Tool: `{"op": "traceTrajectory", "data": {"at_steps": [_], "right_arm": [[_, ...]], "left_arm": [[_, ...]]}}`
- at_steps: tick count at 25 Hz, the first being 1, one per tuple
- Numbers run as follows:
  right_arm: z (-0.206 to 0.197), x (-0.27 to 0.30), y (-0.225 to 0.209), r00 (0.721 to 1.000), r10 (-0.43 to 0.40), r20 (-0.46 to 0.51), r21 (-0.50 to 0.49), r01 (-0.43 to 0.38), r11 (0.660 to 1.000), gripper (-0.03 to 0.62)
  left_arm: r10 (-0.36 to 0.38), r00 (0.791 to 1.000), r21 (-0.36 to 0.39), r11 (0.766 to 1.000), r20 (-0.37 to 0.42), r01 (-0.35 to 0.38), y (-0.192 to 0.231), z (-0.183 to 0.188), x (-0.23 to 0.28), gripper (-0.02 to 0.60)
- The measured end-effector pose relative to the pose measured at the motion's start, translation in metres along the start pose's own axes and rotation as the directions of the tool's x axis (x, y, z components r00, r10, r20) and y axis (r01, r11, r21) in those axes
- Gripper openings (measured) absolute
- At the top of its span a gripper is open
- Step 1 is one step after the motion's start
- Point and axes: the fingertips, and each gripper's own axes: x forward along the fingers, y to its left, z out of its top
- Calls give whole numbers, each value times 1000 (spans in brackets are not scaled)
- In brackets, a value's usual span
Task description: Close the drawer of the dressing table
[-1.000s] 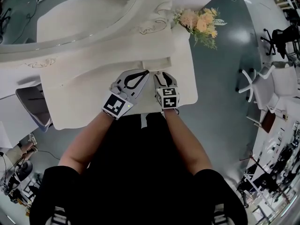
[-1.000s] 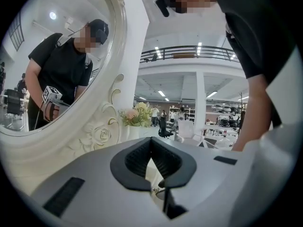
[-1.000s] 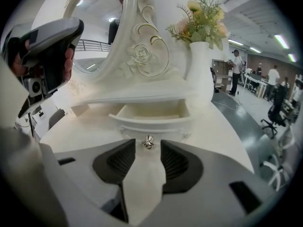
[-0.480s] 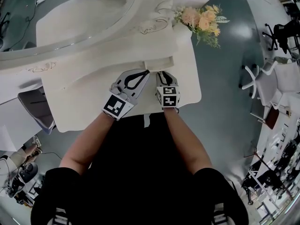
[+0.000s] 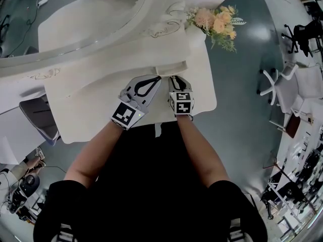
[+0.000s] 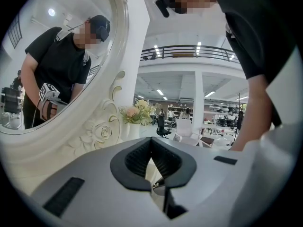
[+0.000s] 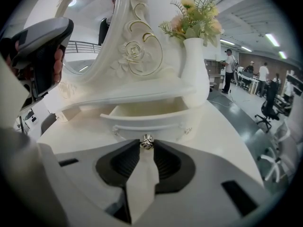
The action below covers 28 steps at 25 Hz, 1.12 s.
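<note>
Drawer (image 7: 147, 111) open (1 metal knob (image 7: 147, 141)); vase (image 7: 195, 70) holds flowers (image 7: 191, 18).

**Drawer status: partly open**

The cream-white, curved-front drawer (image 7: 147, 123) is seen drawn partly out from beneath the raised upper shelf of the ornate white dressing table (image 7: 227, 141). Its shallow interior is exposed along the top. The drawer is seated level, just above the tabletop. A small silver metal knob (image 7: 147, 141) is fitted at the centre of the front panel.

both forearms forward, left gripper (image 5: 158, 77) fingers together, right gripper (image 5: 173, 78) fingers just closed on knob (image 7: 147, 141)
</note>
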Motion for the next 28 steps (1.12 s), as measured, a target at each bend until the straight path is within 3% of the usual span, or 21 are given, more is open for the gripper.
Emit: {"op": "traceTrajectory", "data": {"at_steps": [28], "right_arm": [[47, 43, -6, 1000, 18, 16, -35, -17, 999, 95]], "left_arm": [[44, 999, -27, 999, -13, -45, 23, -3, 2, -6]]}}
